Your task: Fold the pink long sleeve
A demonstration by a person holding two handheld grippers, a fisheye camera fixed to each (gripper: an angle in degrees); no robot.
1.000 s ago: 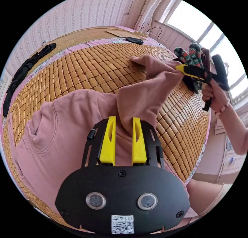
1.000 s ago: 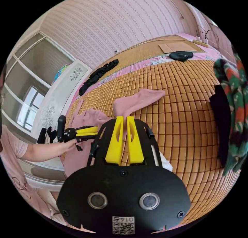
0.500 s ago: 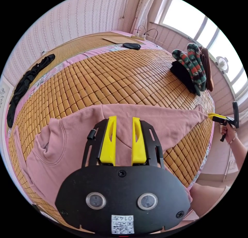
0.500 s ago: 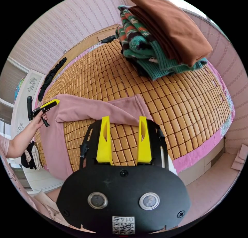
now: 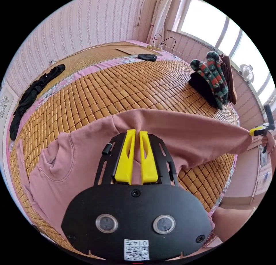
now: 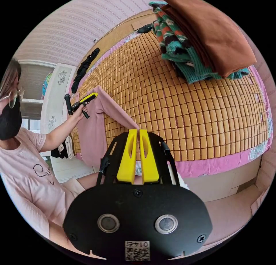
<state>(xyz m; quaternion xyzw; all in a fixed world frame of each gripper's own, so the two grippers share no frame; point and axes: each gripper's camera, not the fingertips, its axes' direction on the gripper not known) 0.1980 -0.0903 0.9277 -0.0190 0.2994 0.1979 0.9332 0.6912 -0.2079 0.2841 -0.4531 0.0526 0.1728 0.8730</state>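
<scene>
The pink long sleeve (image 5: pixel 66 164) lies chest-up on the bamboo mat (image 5: pixel 115 83), neckline to the left in the left gripper view. My left gripper (image 5: pixel 135 131) is shut on a raised fold where the sleeve meets the body. From there the sleeve (image 5: pixel 201 135) stretches taut to the right, off the mat, to my right gripper (image 5: pixel 253 131). In the right gripper view, my right gripper (image 6: pixel 137 130) is shut on the cuff end of the pink sleeve (image 6: pixel 115 112). The left gripper (image 6: pixel 90 96), in the person's hand, holds the sleeve's other end.
A stack of folded clothes (image 5: pixel 214 75) sits on the mat's right side: green-red knit, brown cloth (image 6: pixel 207 29), black piece. A black garment (image 5: pixel 31 92) lies along the far left edge. A small black item (image 5: pixel 147 57) and a power strip sit at the far end. The person sits by the bed's edge (image 6: pixel 218 164).
Half a second ago both grippers stood open over the sleeve lying flat. Both have now shut on it, and the right one has drawn the cuff out beyond the bed's edge, lifting the sleeve taut.
</scene>
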